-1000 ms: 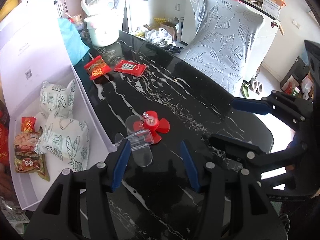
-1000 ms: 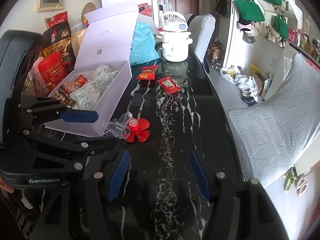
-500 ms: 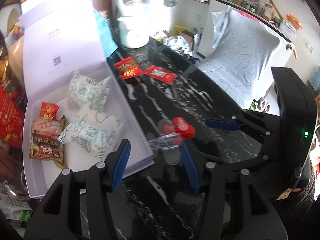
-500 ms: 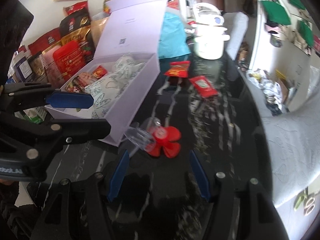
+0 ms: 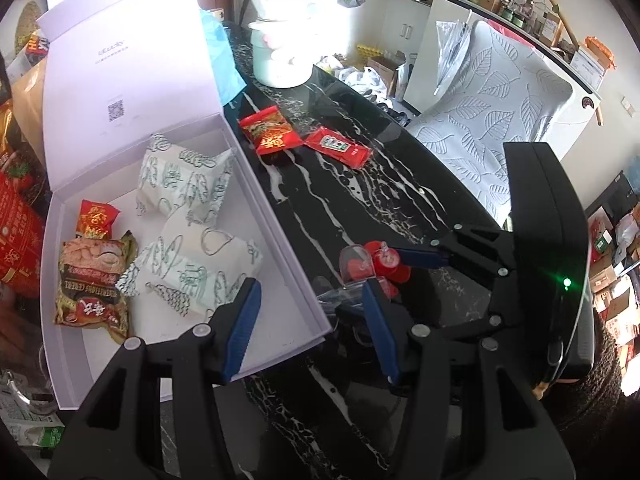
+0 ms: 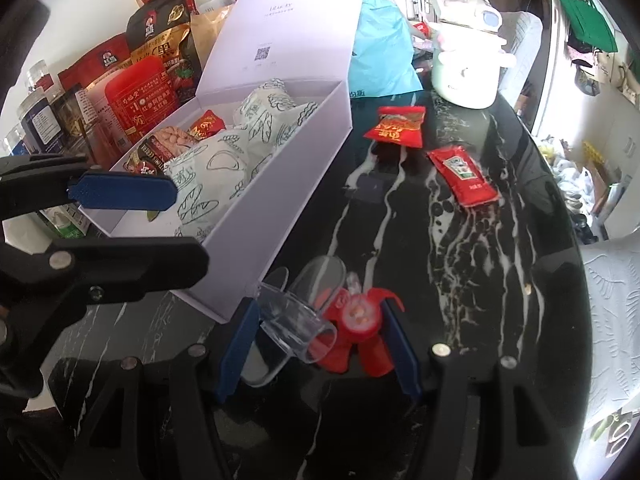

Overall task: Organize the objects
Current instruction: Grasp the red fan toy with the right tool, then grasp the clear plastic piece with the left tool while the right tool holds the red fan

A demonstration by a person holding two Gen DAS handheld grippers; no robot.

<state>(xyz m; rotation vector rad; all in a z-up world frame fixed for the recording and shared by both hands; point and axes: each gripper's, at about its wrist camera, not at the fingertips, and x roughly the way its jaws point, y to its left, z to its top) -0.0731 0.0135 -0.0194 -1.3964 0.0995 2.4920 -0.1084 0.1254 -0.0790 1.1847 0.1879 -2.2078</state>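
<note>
- Left wrist view: left gripper [image 5: 310,322] hanging over the near corner of the white box [image 5: 280,248], jaws part open, nothing between them. Not the arm for this one tbh.
- Same view: red fan toy [image 5: 382,266] with its clear cap sitting on the black table [image 5: 352,200], just right of the box's near corner, off to the right of the left gripper's right finger. Right gripper [image 5: 394,280] coming in from the right, one blue finger reaching to the toy's far side, other finger mostly hidden behind the left one.
- Right wrist view: right gripper [image 6: 318,344] pretty much straddling the toy [image 6: 356,320]. Red hub and blades next to the right finger, clear part next to the left finger. Jaws about half open. Hard to say if the pads touch it yet; doesn't look clamped or lifted.
- Long axis runs roughly across the jaw gap, clear end left, red end right. So probably a squeeze along its length; slippery clear end might skid out.
- Box just to the upper left, open, already holding snack packets. Short hop up and left, judging by that.
- Two red packets [image 6: 400,126] further up the table, well apart from both grippers.
</note>
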